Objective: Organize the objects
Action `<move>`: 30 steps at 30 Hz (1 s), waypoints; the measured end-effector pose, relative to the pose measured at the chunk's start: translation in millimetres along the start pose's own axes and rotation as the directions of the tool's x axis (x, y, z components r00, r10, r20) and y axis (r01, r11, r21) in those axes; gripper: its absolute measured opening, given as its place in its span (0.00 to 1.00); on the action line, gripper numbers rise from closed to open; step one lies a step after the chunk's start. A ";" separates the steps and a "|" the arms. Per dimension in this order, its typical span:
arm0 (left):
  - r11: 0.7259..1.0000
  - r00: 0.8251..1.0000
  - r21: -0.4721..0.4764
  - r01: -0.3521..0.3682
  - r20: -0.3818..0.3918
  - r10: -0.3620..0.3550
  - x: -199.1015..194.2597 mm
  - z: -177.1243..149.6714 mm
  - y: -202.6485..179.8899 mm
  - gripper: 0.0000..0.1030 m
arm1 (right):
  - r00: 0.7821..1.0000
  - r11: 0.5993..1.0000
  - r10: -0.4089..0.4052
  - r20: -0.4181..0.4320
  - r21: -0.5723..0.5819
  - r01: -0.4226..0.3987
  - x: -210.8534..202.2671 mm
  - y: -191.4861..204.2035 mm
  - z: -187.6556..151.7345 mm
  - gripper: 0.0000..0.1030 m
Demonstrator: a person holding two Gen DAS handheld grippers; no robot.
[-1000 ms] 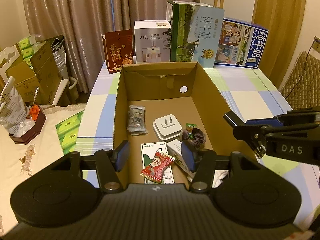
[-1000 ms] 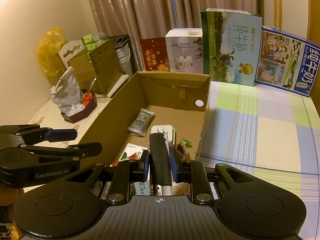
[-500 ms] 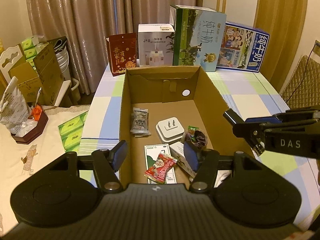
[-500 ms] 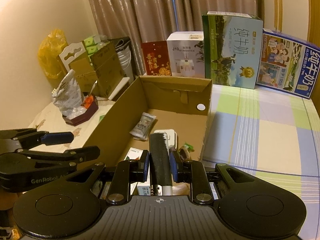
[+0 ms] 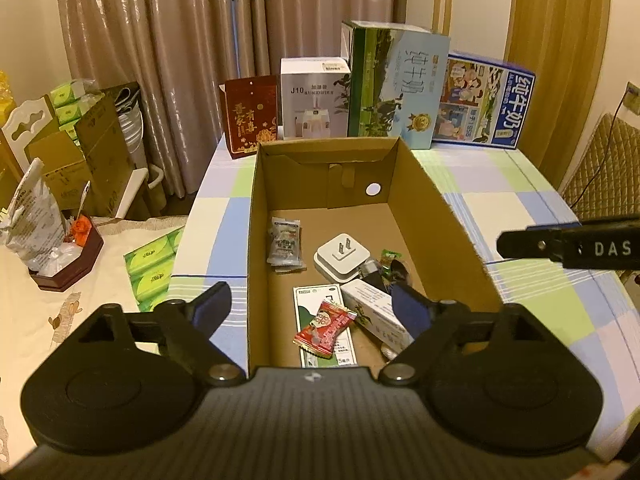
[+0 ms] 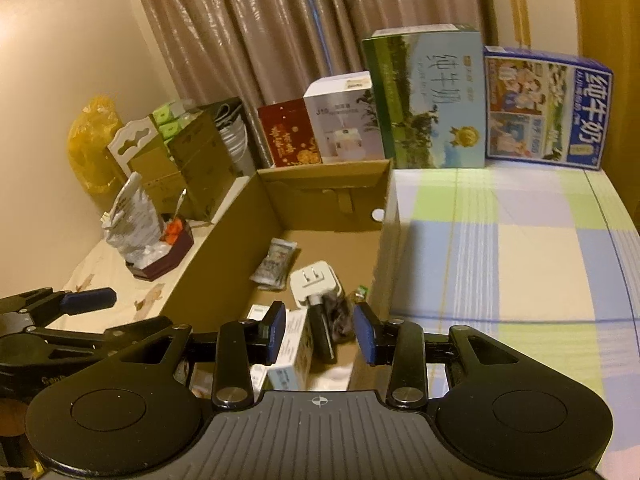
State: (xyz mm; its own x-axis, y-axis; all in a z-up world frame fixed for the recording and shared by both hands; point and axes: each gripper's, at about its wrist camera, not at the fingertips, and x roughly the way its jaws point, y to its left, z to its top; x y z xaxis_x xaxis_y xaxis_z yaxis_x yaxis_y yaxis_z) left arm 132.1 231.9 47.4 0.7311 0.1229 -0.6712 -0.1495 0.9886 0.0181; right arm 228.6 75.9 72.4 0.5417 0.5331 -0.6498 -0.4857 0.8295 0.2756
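Surface (image 5: 500, 184) covered by a checked cloth in blue, green and cream. An open cardboard box (image 5: 432, 200) rests directly on it. Along the far edge, upright and side by side: red carton (image 5: 251, 116), white humidifier box (image 5: 314, 98), green milk carton (image 5: 396, 88), blue milk carton (image 5: 484, 100).

Black bar-shaped item (image 6: 322, 334) lying loose in cardboard box (image 6: 224, 236) – beside white plug (image 6: 314, 286) & white carton (image 6: 294, 354)

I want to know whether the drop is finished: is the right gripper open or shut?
Open. The right gripper's blue pads stand apart, and the black comb lies free between them inside the cardboard box.
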 end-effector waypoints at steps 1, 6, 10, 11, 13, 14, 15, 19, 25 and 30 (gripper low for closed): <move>1.000 1.000 -0.006 0.002 0.004 -0.002 -4.2 -1.4 -0.3 0.89 | 1.000 1.000 -0.002 0.001 0.004 0.002 -5.0 -0.3 -2.3 0.38; 1.000 1.000 -0.017 -0.006 0.021 0.006 -27.8 -9.3 -3.8 0.99 | 1.000 1.000 -0.012 0.001 -0.010 0.012 -28.2 6.3 -15.4 0.59; 0.999 0.999 -0.035 -0.017 0.035 0.018 -50.1 -17.5 -3.6 0.99 | 1.000 1.000 -0.026 0.004 -0.011 0.026 -47.0 12.6 -27.2 0.75; 0.999 0.999 -0.043 -0.019 0.037 0.021 -55.2 -19.5 -3.1 0.99 | 1.000 1.000 -0.028 0.003 -0.011 0.028 -51.7 13.8 -30.6 0.82; 0.998 0.999 -0.050 -0.025 0.040 0.027 -65.1 -24.5 -3.2 0.99 | 1.000 1.000 -0.030 0.000 -0.006 0.030 -61.2 16.5 -39.2 0.90; 0.998 0.999 -0.051 -0.022 0.038 0.024 -70.0 -27.4 -3.8 0.99 | 1.000 1.000 -0.031 -0.001 -0.002 0.031 -66.2 17.0 -44.0 0.95; 0.998 0.999 -0.053 -0.017 0.039 0.019 -75.0 -30.4 -4.2 0.99 | 0.999 0.999 -0.033 -0.002 0.001 0.033 -70.9 17.8 -48.6 0.96; 0.997 0.999 -0.078 0.003 0.047 0.000 -93.4 -42.0 -7.2 0.99 | 0.998 0.998 -0.060 -0.015 0.005 0.060 -87.5 19.2 -68.3 0.98; 0.996 0.999 -0.092 -0.018 0.029 0.020 -115.2 -61.3 -17.5 0.99 | 0.993 0.992 -0.120 -0.019 -0.031 0.119 -108.0 25.3 -92.6 0.98; 0.995 0.999 -0.082 -0.048 0.014 0.049 -125.9 -75.6 -27.6 0.99 | 0.992 0.992 -0.123 -0.030 -0.041 0.122 -116.8 27.9 -102.8 0.98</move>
State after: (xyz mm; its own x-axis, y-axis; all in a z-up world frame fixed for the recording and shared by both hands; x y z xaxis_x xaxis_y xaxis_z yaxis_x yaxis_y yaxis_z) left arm -6.1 182.5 75.4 0.7322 0.1722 -0.6589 -0.2383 0.9711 -0.0110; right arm 81.3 19.7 83.2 0.5764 0.4214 -0.7002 -0.4436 0.8809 0.1650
